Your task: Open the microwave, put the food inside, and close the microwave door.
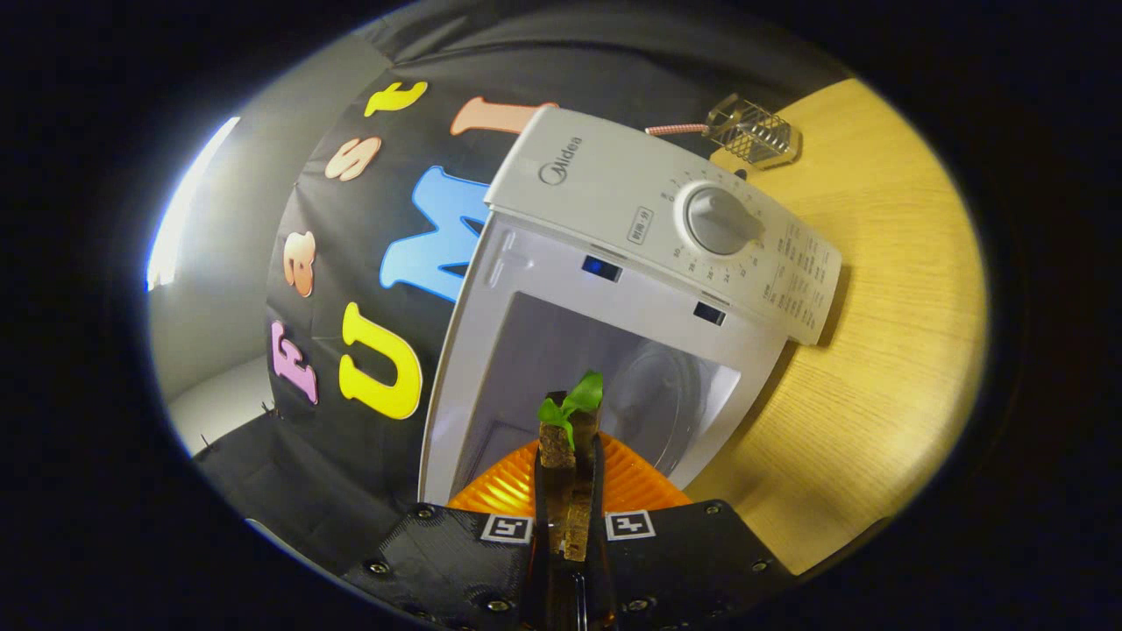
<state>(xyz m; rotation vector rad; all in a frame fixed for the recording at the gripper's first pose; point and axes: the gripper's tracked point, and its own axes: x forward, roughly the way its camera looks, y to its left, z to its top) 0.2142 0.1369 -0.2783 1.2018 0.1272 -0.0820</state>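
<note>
Gripper view tilts the whole scene for me: the microwave [614, 289] stands just ahead of the fingers with its cavity [605, 386] open toward me, and I cannot see where the door has swung. Its pale frame rims the opening on every side I can see, with two small dark slots [601, 268] along the edge next to the control panel [701, 219], where a round dial [720, 221] sits. Inside, the walls look bare and I make out the faint round of a glass turntable [666, 386] deep in the cavity; the room beyond the fingertips looks open, with frame edges close on either side of the food. My gripper [566, 438] is nearly closed, both fingers [600, 473] pinching the rim of an orange ribbed plate [631, 482] that spreads out to both sides of them. Between the fingers, on the plate, sits the food [557, 447], a brown, crumbly piece with a green leaf [574, 399] at its far end, reaching into the mouth of the cavity. To one side of the microwave lies a wooden table [877, 350], broad and bare near the fingers. Far beyond the panel, a small clear wire-like basket [752, 131] with a striped handle rests on the table. Behind the microwave hangs the booth's dark cloth wall [351, 421].
</note>
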